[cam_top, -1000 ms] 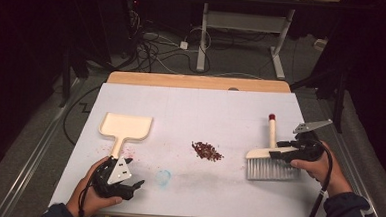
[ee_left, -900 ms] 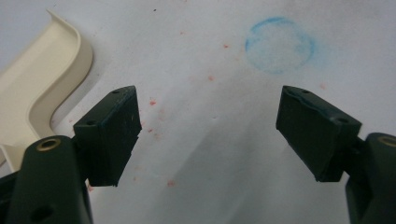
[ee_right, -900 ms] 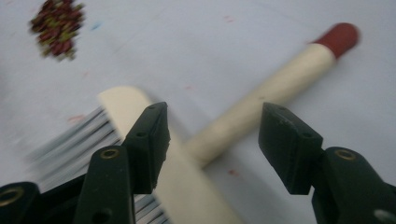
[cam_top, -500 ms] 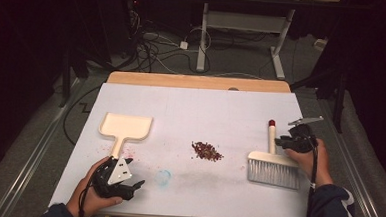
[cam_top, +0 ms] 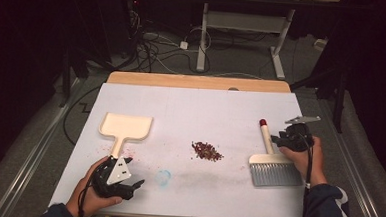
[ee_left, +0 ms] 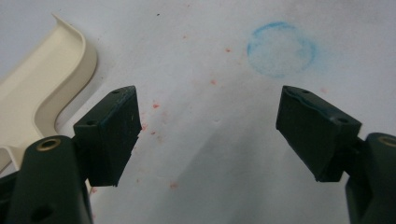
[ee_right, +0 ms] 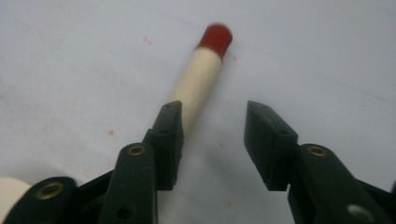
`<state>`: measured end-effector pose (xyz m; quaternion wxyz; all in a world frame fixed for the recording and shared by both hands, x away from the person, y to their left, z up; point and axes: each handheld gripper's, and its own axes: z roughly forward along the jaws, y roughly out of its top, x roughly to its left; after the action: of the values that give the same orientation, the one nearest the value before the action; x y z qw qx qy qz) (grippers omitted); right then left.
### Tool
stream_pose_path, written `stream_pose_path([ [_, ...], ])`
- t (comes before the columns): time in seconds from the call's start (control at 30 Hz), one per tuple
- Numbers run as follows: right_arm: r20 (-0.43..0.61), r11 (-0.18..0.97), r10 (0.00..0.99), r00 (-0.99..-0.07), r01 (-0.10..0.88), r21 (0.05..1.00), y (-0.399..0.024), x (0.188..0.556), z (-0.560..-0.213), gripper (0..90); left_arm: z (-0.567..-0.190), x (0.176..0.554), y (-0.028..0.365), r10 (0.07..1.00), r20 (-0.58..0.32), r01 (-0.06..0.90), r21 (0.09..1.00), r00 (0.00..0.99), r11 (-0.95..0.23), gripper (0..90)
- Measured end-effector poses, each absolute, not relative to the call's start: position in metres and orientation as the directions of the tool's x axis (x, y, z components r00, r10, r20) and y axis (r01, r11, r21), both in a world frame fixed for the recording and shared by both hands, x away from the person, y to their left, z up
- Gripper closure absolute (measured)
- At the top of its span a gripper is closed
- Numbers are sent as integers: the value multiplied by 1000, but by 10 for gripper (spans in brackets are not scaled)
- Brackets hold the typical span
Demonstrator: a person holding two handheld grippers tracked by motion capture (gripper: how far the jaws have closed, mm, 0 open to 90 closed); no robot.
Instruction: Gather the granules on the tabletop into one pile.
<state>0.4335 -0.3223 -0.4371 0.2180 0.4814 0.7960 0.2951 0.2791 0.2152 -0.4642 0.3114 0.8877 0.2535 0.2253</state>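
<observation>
Now my right tongs [ee_right: 212, 140] stand beside the brush [cam_top: 273, 165] handle, jaws apart after just opening, with the handle against the outside of one jaw and nothing between them. That brush lies at the right of the counter [cam_top: 196, 103], bristles toward me, red-tipped handle pointing away. It looks light and stiff; the round wooden handle may roll, so I would grip mid-handle, across it. My left tongs [ee_left: 208, 128] rest wide apart and empty near the dustpan [cam_top: 126, 127], with the crumbs [cam_top: 207, 151] between pan and brush.
</observation>
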Motion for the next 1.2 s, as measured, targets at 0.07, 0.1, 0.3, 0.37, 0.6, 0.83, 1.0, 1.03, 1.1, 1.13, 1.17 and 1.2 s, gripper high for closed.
stream_pose_path([
  [0.07, -61, 348, 897, -439, 613, 710, -322, 430, -432, 539, -463, 279, 216, 594, 247, 307, 670, 766, -675, 215],
  [0.1, -65, 344, 895, -442, 589, 732, -321, 427, -428, 518, -462, 279, 217, 598, 248, 306, 676, 762, -670, 215],
  [0.3, -96, 324, 868, -488, 408, 854, -306, 394, -405, 417, -459, 280, 221, 626, 246, 309, 703, 740, -641, 213],
  [0.37, -106, 323, 851, -514, 354, 878, -301, 382, -400, 394, -458, 280, 222, 633, 245, 310, 709, 735, -634, 211],
  [0.6, -167, 338, 806, -568, 210, 917, -280, 333, -402, 327, -455, 285, 223, 657, 240, 314, 729, 715, -608, 190],
  [0.83, -220, 397, 770, -599, 179, 900, -266, 290, -425, 269, -453, 286, 223, 683, 238, 308, 758, 691, -575, 172],
  [1.0, -289, 452, 755, -588, 148, 880, -261, 271, -430, 259, -454, 286, 222, 678, 250, 294, 760, 691, -579, 172],
  [1.03, -295, 455, 751, -590, 140, 879, -261, 270, -430, 259, -454, 286, 222, 677, 246, 294, 761, 694, -578, 172],
  [1.1, -292, 449, 757, -585, 140, 882, -261, 270, -429, 259, -454, 286, 221, 674, 247, 292, 761, 696, -580, 172],
  [1.13, -292, 448, 760, -581, 141, 883, -262, 271, -429, 257, -454, 286, 221, 673, 247, 290, 762, 697, -579, 173],
  [1.17, -279, 436, 761, -586, 143, 889, -262, 272, -429, 258, -454, 287, 221, 672, 248, 290, 760, 697, -581, 173],
  [1.2, -271, 432, 762, -588, 149, 890, -262, 273, -429, 259, -455, 287, 221, 672, 249, 290, 759, 697, -583, 173],
])
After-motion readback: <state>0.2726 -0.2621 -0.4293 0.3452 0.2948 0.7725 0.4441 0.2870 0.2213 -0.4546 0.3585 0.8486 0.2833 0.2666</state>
